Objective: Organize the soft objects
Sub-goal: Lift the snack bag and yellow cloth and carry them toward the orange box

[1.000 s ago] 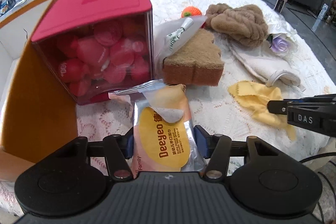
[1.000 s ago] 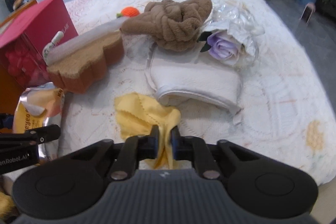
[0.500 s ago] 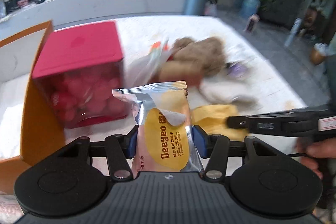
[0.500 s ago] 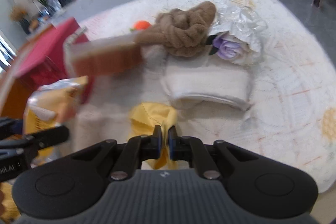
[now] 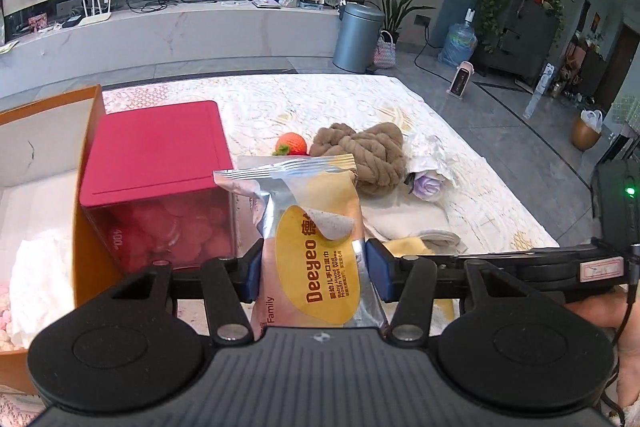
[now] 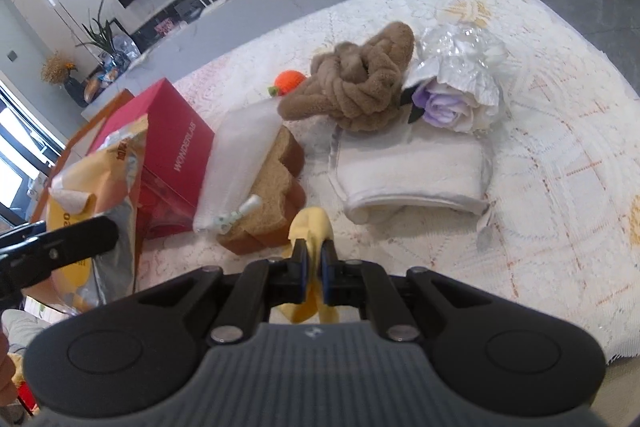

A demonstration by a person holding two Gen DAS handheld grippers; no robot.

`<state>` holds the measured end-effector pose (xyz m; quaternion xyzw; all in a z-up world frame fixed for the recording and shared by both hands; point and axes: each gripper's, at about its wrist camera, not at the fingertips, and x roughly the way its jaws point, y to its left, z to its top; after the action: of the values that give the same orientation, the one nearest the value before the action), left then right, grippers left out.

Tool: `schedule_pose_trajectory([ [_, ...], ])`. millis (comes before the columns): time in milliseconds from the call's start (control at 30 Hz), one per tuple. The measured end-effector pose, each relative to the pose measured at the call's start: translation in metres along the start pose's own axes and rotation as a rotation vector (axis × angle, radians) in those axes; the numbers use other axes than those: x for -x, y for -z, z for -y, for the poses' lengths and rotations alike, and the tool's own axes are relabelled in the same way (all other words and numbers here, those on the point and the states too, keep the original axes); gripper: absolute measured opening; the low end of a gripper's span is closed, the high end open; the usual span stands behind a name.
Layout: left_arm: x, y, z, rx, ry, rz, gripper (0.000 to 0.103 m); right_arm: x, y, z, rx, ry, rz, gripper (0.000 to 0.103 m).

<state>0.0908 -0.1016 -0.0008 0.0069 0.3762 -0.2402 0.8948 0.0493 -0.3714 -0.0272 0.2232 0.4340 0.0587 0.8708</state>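
Note:
My left gripper (image 5: 313,267) is shut on a silver and yellow Deeyeo wet-wipes pack (image 5: 316,239) and holds it above the table; the pack also shows in the right wrist view (image 6: 92,195). My right gripper (image 6: 314,259) is shut on a yellow cloth (image 6: 310,227), lifted off the white lace tablecloth (image 6: 540,187). On the table lie a brown knotted scarf (image 6: 356,87), a folded white towel (image 6: 412,175), a purple wrapped flower (image 6: 452,99), a brown sponge (image 6: 268,203) with a clear pouch (image 6: 240,159) on it, and an orange knitted ball (image 6: 290,81).
A red box with a clear front (image 5: 156,183) stands at the left beside an open orange cardboard box (image 5: 86,227) that holds white soft items (image 5: 40,267). The right gripper's body (image 5: 560,263) crosses the left wrist view at the right. The table edge (image 6: 616,347) is near right.
Both grippers have risen. The wipes pack has come off the table and the yellow cloth has been lifted clear of the tablecloth. Both views now look farther across the room.

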Motion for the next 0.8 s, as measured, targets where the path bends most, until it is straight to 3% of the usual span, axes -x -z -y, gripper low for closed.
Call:
schedule_pose_trajectory([
  [400,0.022,-0.018,-0.040,0.057,-0.012,0.067,0.059,0.047,-0.029,-0.013,-0.065,-0.121,0.137,0.004],
  [533,0.035,-0.024,-0.056,0.058,-0.022,0.108,0.059,0.063,-0.042,-0.041,0.001,-0.109,0.189,0.004],
  [800,0.075,-0.028,-0.099,0.115,-0.070,0.210,0.059,0.091,-0.078,-0.119,0.127,-0.165,0.265,0.004],
])
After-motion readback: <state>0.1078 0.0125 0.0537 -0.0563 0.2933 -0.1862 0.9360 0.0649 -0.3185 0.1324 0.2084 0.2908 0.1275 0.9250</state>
